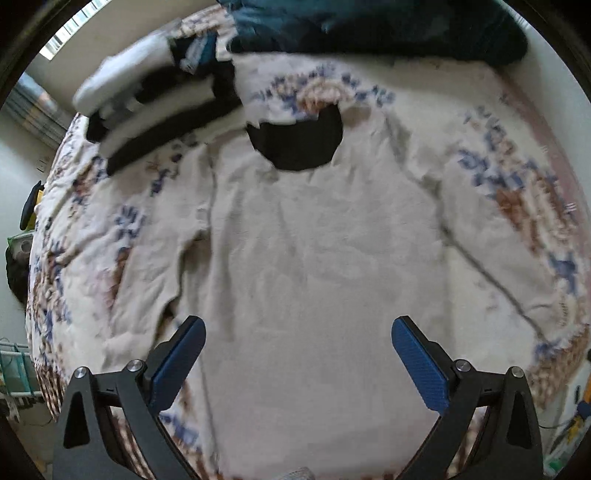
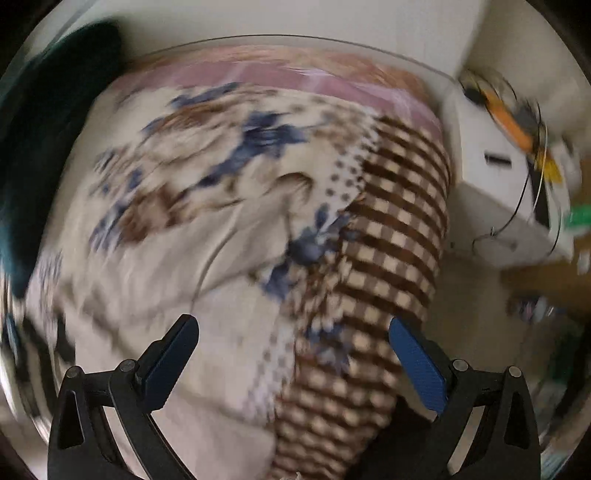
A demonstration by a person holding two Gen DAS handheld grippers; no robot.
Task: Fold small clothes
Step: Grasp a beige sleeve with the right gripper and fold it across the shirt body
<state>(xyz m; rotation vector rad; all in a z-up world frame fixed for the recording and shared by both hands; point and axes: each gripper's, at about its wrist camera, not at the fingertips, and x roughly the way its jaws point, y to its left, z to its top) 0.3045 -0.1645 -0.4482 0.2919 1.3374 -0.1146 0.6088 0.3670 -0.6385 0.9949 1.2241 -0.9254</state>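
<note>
A cream long-sleeved top (image 1: 321, 258) lies spread flat on the floral bedspread (image 1: 517, 192), its dark-lined neck opening (image 1: 295, 142) at the far end and sleeves angled out to each side. My left gripper (image 1: 297, 332) is open and empty, hovering over the top's lower body. My right gripper (image 2: 293, 332) is open and empty above the bed's edge; the view is blurred. A pale cloth (image 2: 229, 332), probably part of the top, lies under it.
A black-and-white striped garment (image 1: 155, 107) lies at the far left of the bed. A dark teal blanket (image 1: 369, 26) is bunched along the far edge. A brown checked blanket (image 2: 388, 240) hangs over the bed's side. A white cabinet (image 2: 498, 192) with cables stands to the right.
</note>
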